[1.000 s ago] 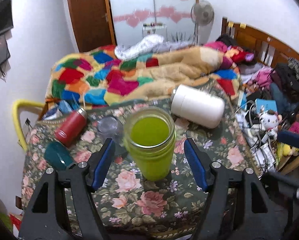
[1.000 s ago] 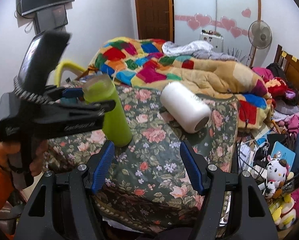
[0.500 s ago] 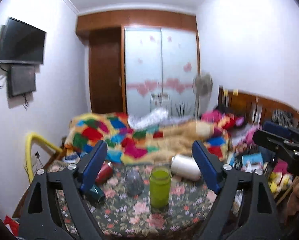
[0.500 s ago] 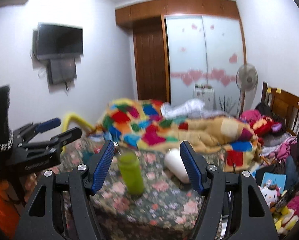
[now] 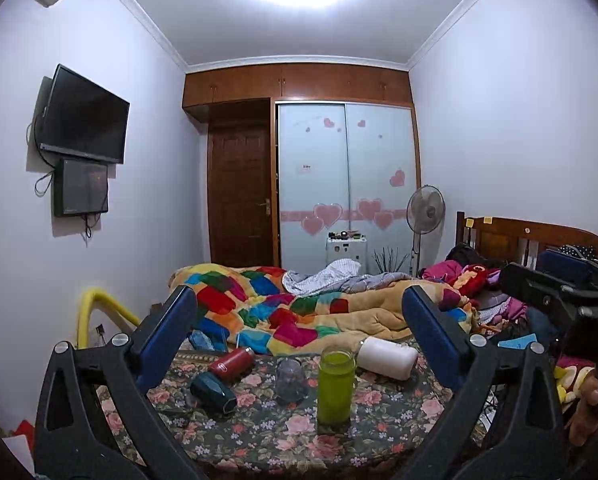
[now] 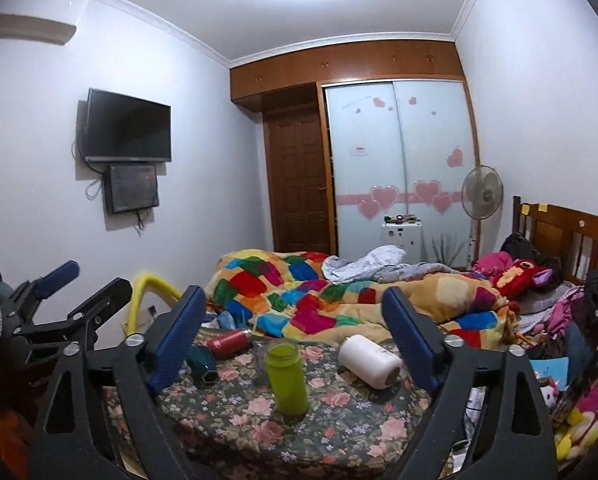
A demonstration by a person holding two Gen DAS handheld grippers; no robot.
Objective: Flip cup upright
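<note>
A green cup (image 5: pixel 335 386) stands upright, mouth up, on the floral-cloth table (image 5: pixel 259 436); it also shows in the right wrist view (image 6: pixel 287 378). My left gripper (image 5: pixel 299 340) is open and empty, held well back from and above the table. My right gripper (image 6: pixel 293 338) is open and empty, also back from the table. A white cup (image 5: pixel 387 358) lies on its side to the right of the green one, and shows in the right wrist view (image 6: pixel 369 362).
A red bottle (image 5: pixel 231 364), a dark teal cup (image 5: pixel 213 392) and a clear glass (image 5: pixel 291 378) sit on the table's left half. A bed with a patchwork quilt (image 5: pixel 299 312) lies behind. Clutter and toys (image 6: pixel 571 420) fill the right side.
Both grippers have pulled up and far back from the table. The green cup, earlier close between the left fingers, now stands free and small in view.
</note>
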